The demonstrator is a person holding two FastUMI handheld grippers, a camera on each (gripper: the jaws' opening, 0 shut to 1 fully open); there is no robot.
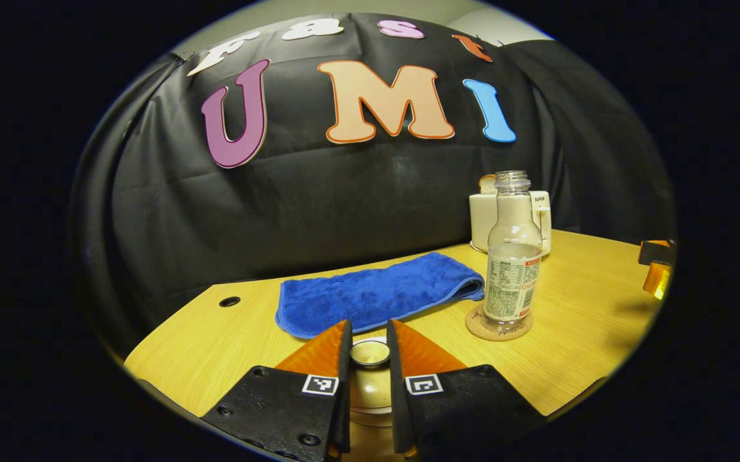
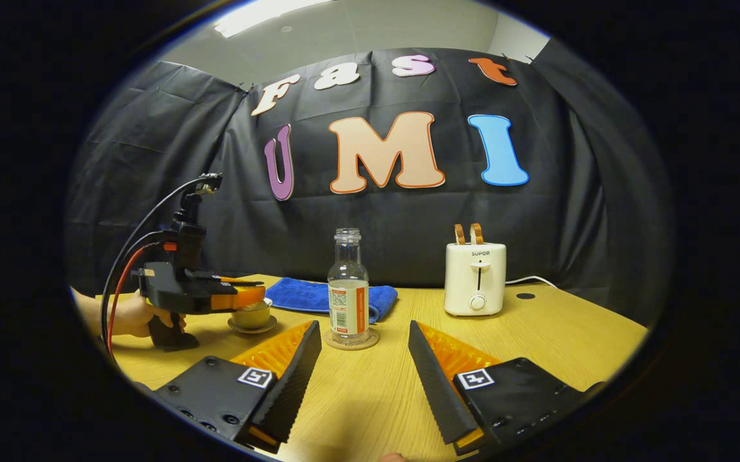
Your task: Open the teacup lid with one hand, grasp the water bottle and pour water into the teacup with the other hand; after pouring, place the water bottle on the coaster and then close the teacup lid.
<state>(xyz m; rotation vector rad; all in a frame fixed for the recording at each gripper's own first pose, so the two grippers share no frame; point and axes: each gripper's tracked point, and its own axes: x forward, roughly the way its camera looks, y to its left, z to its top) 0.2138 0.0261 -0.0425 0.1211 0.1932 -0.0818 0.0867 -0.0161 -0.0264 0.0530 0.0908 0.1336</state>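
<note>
Left tongs gripping one lid knob | right tongs released | one bottle, one coaster

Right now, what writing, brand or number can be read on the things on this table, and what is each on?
"SUPOR": printed on the front of the toaster.
Label on the water bottle: small print, too small to read.
Square markers on the right gripper: black-and-white patterns, no words.
</note>
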